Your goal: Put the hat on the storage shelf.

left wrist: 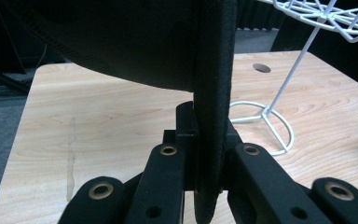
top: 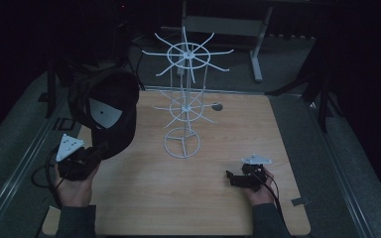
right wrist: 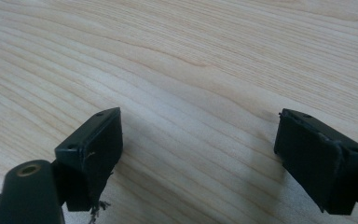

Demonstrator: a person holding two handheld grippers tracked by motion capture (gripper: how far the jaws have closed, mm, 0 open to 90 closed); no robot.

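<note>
Left gripper view puts it right in your face: your left claw [left wrist: 205,154] is clamped on the brim edge of the black cap [left wrist: 135,42], jaws pinching the stiff band so the crown hangs up and away from you. Makes sense, since the brim is the only firm bit to hold. From the high view, the cap [top: 110,111] is lifted clear of the counter [top: 218,198], left of the white wire rack [top: 186,99], hollow side showing a pale label. My guess is you're carrying it toward one of those rack arms. Your right claw [top: 238,178] sits low near the counter's near right, jaws spread wide with nothing between them, probably parked out of the way. Farther back, the rack's ring base stands mid-counter, well apart from both hands.
</note>
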